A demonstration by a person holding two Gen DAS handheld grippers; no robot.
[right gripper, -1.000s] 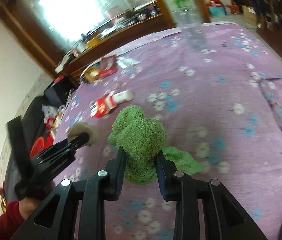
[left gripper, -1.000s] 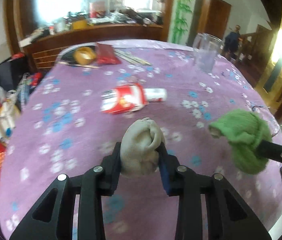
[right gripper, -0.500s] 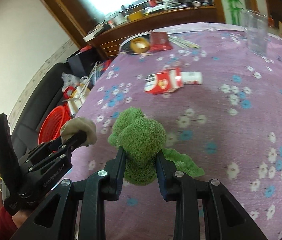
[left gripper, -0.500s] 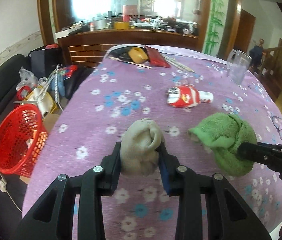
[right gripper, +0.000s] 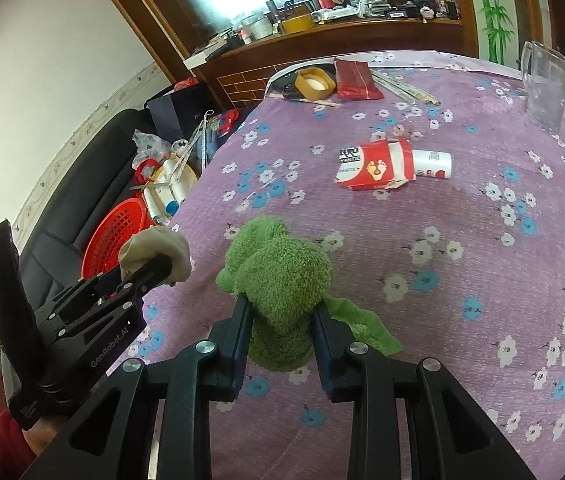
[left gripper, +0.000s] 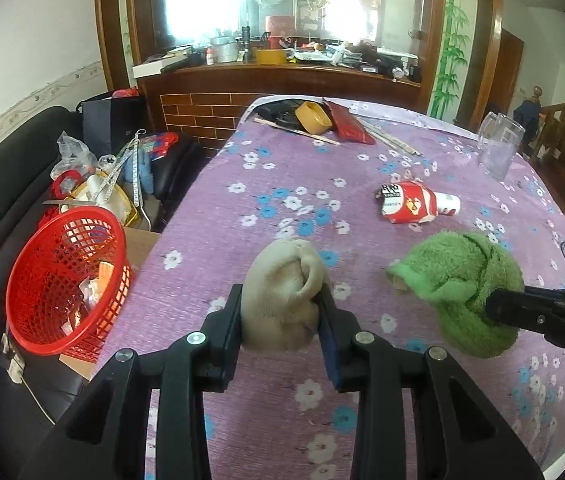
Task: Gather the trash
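My left gripper (left gripper: 280, 312) is shut on a beige balled-up sock (left gripper: 282, 292) and holds it above the purple flowered tablecloth (left gripper: 282, 184), near the table's left edge. My right gripper (right gripper: 280, 316) is shut on a green fuzzy sock (right gripper: 282, 276) just to the right; it also shows in the left wrist view (left gripper: 462, 284). The left gripper with the beige sock (right gripper: 158, 250) shows at the left of the right wrist view. A red mesh basket (left gripper: 62, 276) with scraps in it stands beside the table at the left, also in the right wrist view (right gripper: 116, 236).
A crumpled red-and-white carton with a white tube (left gripper: 414, 204) lies mid-table. A clear glass jug (left gripper: 498, 148) stands far right. A yellow tape roll (left gripper: 314, 116), a red packet (left gripper: 348, 124) and sticks lie at the far edge. A black sofa with clutter (left gripper: 94, 176) lies left.
Both grippers have pulled back and swung left with their socks held. The red basket and the sofa have come into view at the left.
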